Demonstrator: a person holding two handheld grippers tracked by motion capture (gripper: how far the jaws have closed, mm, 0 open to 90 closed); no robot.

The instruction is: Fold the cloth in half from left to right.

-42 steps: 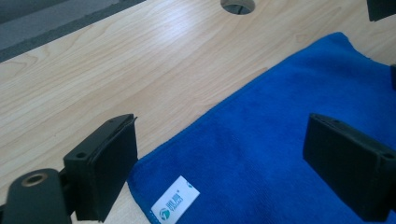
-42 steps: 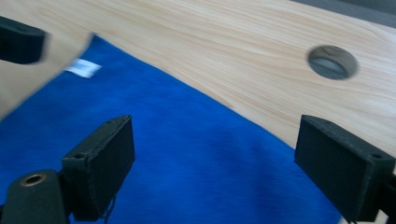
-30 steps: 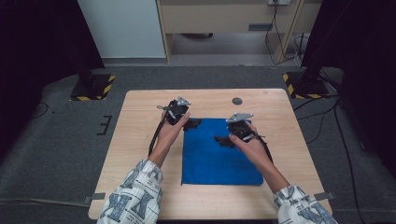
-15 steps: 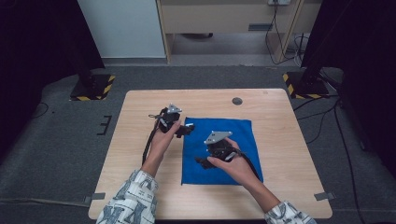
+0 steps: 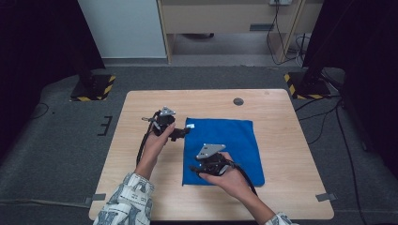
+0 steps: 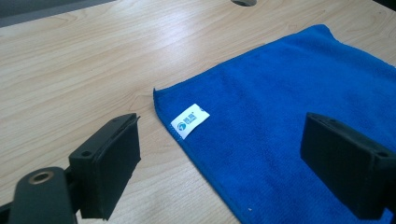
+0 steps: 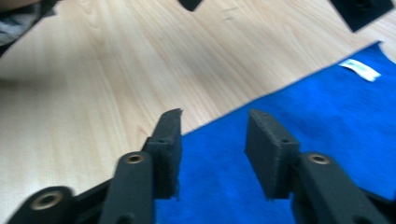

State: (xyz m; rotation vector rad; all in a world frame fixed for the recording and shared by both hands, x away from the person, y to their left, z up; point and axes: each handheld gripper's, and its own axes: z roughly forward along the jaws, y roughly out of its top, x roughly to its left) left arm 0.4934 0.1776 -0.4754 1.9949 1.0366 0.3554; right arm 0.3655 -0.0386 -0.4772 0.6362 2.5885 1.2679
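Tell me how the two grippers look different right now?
The left gripper sits at the blue cloth's far corner, by its white tag; the right gripper sits at the cloth's near left edge. The left one's jaws stand wide apart; the right one's jaws are narrower and have just been closing, with nothing pinched yet. Both are black, hand-held, and over the cloth's left side.
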